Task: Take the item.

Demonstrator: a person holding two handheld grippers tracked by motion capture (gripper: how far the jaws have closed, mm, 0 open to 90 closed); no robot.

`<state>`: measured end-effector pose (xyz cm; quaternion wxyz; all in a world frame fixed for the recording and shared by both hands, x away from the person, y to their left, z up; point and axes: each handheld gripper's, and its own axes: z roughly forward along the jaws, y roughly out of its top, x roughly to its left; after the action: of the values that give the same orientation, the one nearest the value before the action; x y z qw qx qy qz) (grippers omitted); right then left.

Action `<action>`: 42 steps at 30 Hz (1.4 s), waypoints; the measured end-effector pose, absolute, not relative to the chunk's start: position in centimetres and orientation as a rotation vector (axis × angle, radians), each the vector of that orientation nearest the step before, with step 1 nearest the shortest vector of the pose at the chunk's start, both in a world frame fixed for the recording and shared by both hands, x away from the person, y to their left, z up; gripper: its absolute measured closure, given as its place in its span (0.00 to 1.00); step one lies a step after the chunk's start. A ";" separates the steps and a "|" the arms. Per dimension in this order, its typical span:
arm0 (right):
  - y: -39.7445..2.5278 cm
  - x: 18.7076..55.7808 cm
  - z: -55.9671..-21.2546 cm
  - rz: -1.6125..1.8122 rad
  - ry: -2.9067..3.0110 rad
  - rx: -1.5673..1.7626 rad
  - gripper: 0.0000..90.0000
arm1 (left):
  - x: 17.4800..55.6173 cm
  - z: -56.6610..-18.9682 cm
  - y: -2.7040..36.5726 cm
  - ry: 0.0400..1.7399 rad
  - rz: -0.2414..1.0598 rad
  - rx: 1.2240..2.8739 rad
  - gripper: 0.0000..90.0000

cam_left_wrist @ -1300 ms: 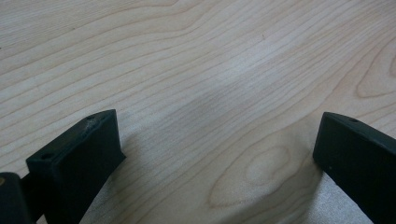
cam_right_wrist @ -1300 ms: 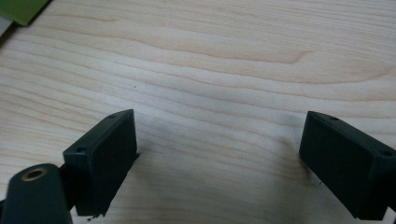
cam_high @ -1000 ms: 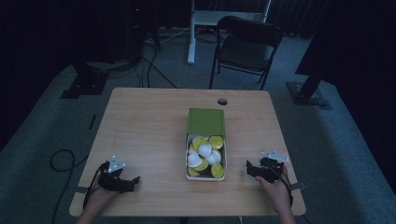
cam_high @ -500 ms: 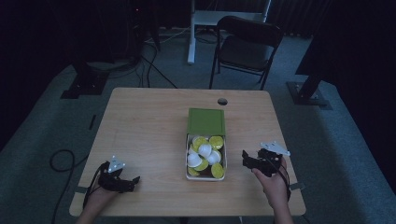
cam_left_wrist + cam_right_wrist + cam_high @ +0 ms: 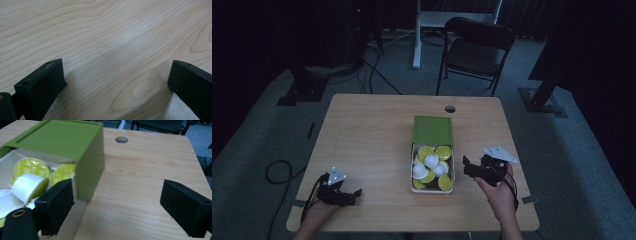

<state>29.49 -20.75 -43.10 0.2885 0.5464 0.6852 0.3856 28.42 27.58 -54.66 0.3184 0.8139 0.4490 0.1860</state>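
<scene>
Wooden table point(image 5: 372, 135) seen from above, w/ a green box point(image 5: 432, 131) near its centre as the landmark. Far left of the box, near the table's front edge, a hand holds the left gripper point(image 5: 353, 194) low over bare wood; its jaws are spread wide w/ nothing between them, pointing toward the box. The box's green lid is slid back, leaving the white tray point(image 5: 414, 186) exposed at the front. Inside lie yellow-green capsules point(image 5: 443, 152) and white ones point(image 5: 431, 160), piled loosely. Just right of the tray, apart from it, the right gripper point(image 5: 465, 166) hovers in a hand, jaws wide apart & holding nothing. In the right gripper view one jaw stands in front of the tray's corner, the other over bare wood. Behind the box, a round hole point(image 5: 450, 108) in the tabletop; beyond the table, a dark folding chair point(image 5: 474, 52).
</scene>
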 end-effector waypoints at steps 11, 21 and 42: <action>-16.4 29.7 -42.2 1.092 1.884 1.387 0.14 | 28.4 -54.7 27.6 1.182 0.489 2.140 0.01; -13.3 30.3 -42.7 1.152 1.942 1.364 0.15 | 28.4 -54.7 27.6 1.181 0.489 2.140 0.01; -10.0 30.9 -44.5 1.152 1.931 1.427 0.33 | 28.4 -54.7 27.6 1.181 0.489 2.140 0.01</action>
<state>30.89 -9.96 -44.50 0.2369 0.5204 0.7045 0.4203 28.41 27.58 -54.67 0.3186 0.8138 0.4491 0.1861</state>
